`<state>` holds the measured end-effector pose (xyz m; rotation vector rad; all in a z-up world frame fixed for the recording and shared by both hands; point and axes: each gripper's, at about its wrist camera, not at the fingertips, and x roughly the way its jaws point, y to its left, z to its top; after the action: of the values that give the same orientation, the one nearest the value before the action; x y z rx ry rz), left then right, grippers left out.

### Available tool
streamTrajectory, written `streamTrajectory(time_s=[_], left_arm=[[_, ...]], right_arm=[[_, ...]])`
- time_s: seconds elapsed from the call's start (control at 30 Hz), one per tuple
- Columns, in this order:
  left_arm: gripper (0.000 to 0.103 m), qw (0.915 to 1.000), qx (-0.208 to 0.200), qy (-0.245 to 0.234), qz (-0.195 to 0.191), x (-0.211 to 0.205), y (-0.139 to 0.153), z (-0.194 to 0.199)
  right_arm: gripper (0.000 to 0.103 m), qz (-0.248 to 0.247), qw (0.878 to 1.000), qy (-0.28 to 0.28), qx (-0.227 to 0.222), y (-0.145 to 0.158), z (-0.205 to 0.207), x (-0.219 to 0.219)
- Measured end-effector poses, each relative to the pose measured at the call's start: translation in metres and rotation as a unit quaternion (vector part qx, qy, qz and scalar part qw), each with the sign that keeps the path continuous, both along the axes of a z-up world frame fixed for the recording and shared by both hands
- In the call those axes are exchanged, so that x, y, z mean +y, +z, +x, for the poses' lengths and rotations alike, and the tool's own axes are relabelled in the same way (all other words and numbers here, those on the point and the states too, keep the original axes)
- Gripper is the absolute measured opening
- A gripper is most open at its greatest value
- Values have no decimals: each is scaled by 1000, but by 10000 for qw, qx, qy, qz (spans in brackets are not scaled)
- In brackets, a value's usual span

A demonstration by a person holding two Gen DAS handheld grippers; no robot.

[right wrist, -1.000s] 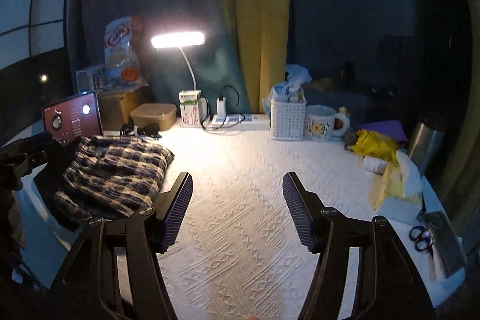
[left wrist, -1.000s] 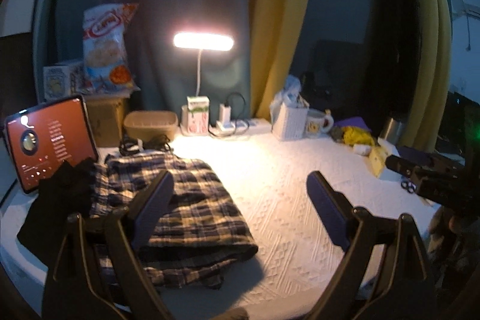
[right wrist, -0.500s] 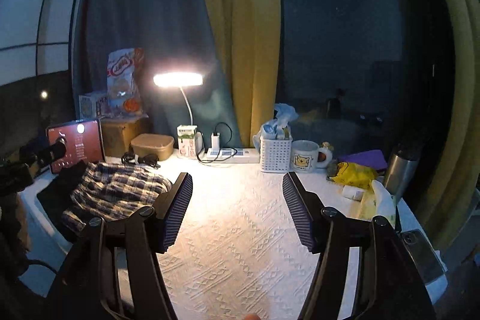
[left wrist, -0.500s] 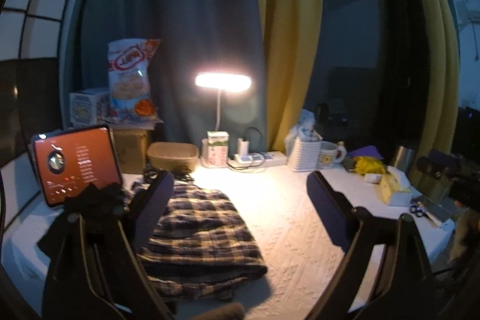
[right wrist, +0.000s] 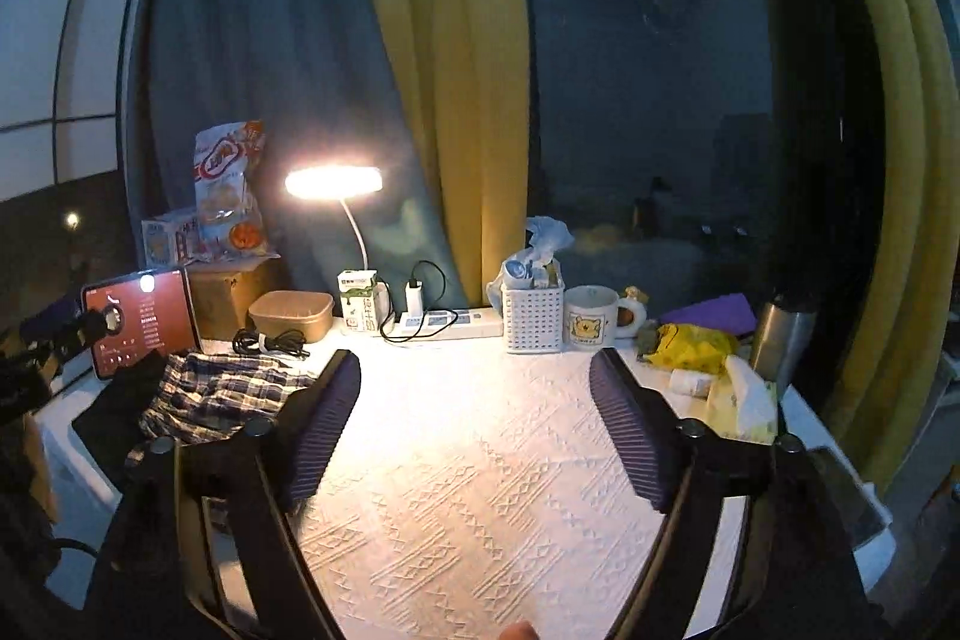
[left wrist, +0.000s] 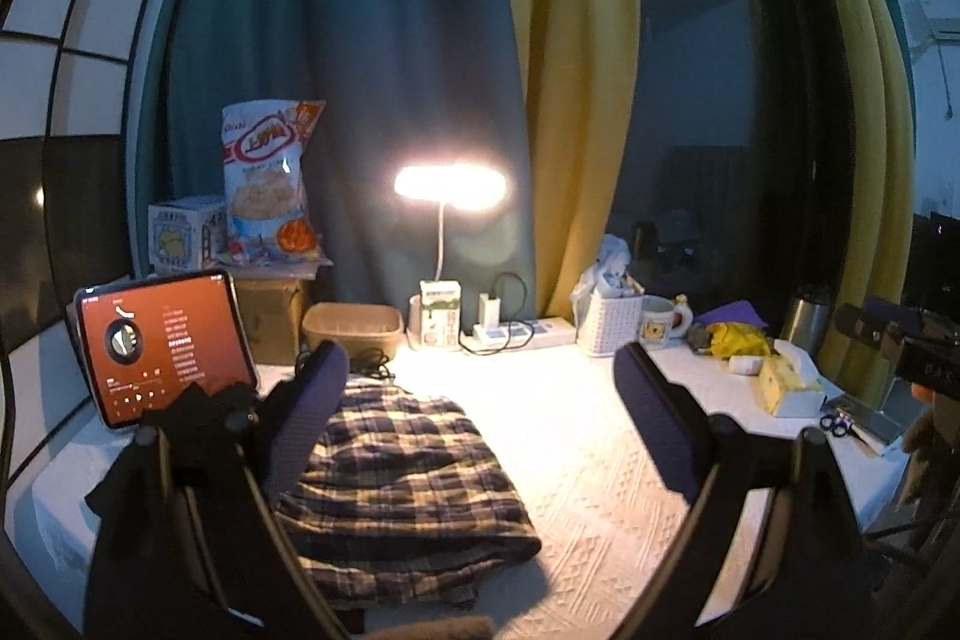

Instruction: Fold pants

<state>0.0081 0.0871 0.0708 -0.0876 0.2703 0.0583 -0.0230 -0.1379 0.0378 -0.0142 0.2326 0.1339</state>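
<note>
Folded plaid pants [left wrist: 402,478] lie beside both empty, spread tongs.

The room is dim. The small lamp [left wrist: 450,184] glows bright and glary, lighting the table [right wrist: 480,460] below it. Far from the lamp, edges bend and go dark.

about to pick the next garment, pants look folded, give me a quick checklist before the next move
1. plaid pants folded into a compact stack: ok
2. left gripper open and empty: ok
3. right gripper open, jaws just widened, nothing between them: ok
4. white cloth ahead of right gripper free for laying out: ok
5. black garment separate from the pants: cannot tell
</note>
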Motion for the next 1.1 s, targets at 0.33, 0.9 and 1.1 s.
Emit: streamTrajectory(time_s=[0.33, 0.9, 1.1], left_arm=[[92, 9999, 135, -15, 6, -3, -8, 6], [97, 9998, 197, -15, -14, -2, -11, 5], [97, 9998, 215, -16, -11, -3, -11, 5]], right_arm=[[82, -204, 9996, 101, 135, -7, 6, 10], [82, -234, 9995, 97, 177, -9, 9, 12], [82, -244, 9995, 84, 192, -12, 10, 12]])
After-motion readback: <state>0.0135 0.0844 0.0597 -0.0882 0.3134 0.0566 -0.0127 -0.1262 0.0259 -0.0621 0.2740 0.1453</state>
